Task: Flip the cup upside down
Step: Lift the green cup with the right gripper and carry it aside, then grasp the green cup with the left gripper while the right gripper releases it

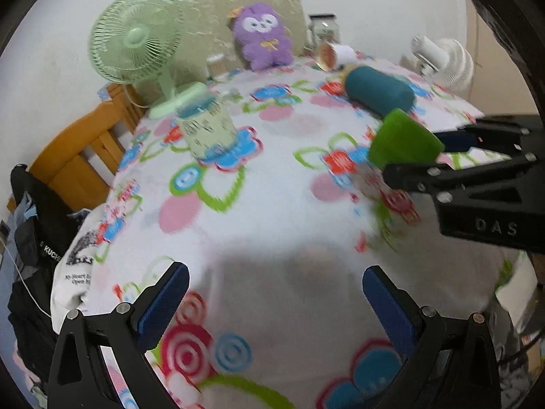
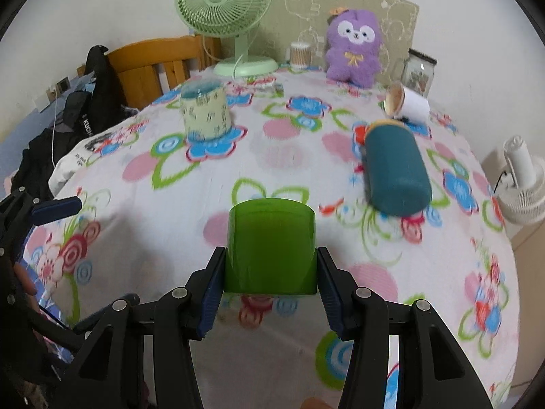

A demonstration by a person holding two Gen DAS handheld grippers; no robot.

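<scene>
A green plastic cup (image 2: 271, 246) sits between the fingers of my right gripper (image 2: 271, 284), which is shut on it. The cup is held above the flowered tablecloth (image 2: 170, 225), its closed end facing away from the camera. In the left wrist view the same green cup (image 1: 402, 141) shows at the right, clamped in the right gripper (image 1: 414, 160). My left gripper (image 1: 276, 303) is open and empty over the near part of the table.
A cream patterned mug (image 2: 204, 112) stands at the back left. A teal bottle (image 2: 395, 167) lies on its side at the right, with a tipped white cup (image 2: 407, 102) behind it. A green fan (image 2: 226, 6), purple plush (image 2: 354, 44) and jar (image 2: 419, 71) line the back.
</scene>
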